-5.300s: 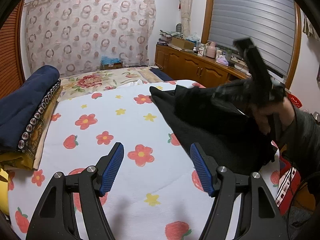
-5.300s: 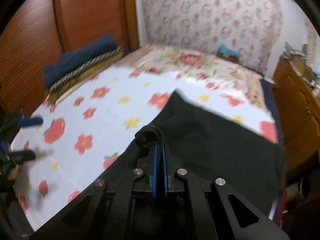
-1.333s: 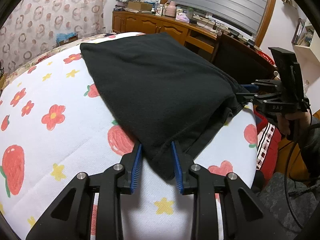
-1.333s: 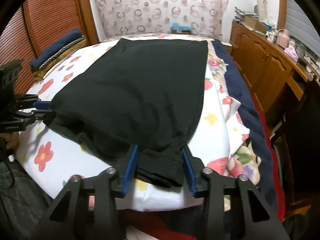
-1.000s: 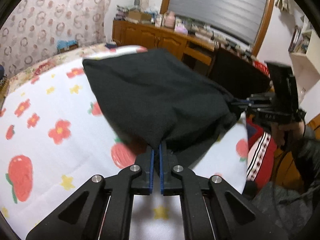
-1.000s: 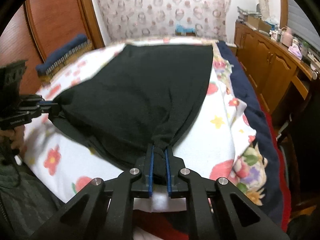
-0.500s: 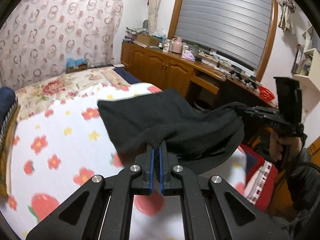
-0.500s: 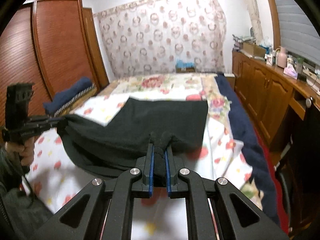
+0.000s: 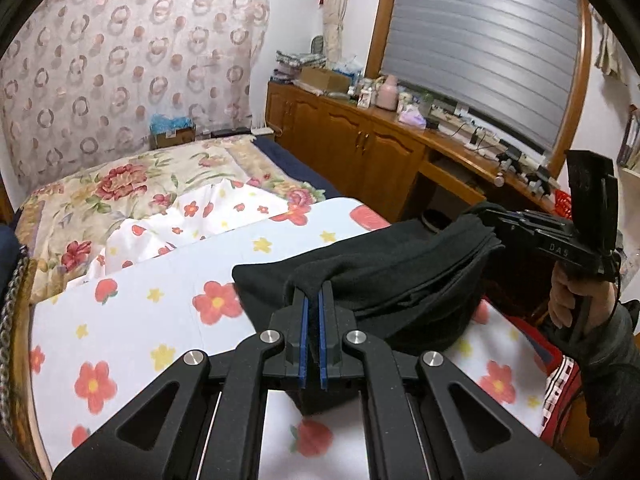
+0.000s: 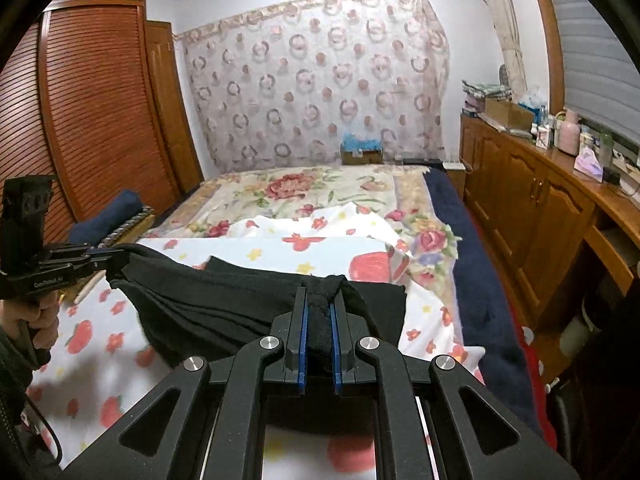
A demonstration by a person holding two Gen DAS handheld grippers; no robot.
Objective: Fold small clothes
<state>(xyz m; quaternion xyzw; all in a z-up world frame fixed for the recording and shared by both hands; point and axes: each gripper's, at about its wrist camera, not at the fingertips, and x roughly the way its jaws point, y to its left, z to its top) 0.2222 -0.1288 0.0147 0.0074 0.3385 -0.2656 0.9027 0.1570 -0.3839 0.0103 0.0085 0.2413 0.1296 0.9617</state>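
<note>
Bed w/ lifted black garment

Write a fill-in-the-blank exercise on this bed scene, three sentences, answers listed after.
1. Both the left tongs and the right tongs are shut on a garment whose colour is ____.
2. The white sheet under the garment is printed with yellow stars, strawberries and red ____.
3. In the right wrist view, the wooden cabinets stand on the ____ side of the picture.

Missing words: black; flowers; right
</note>
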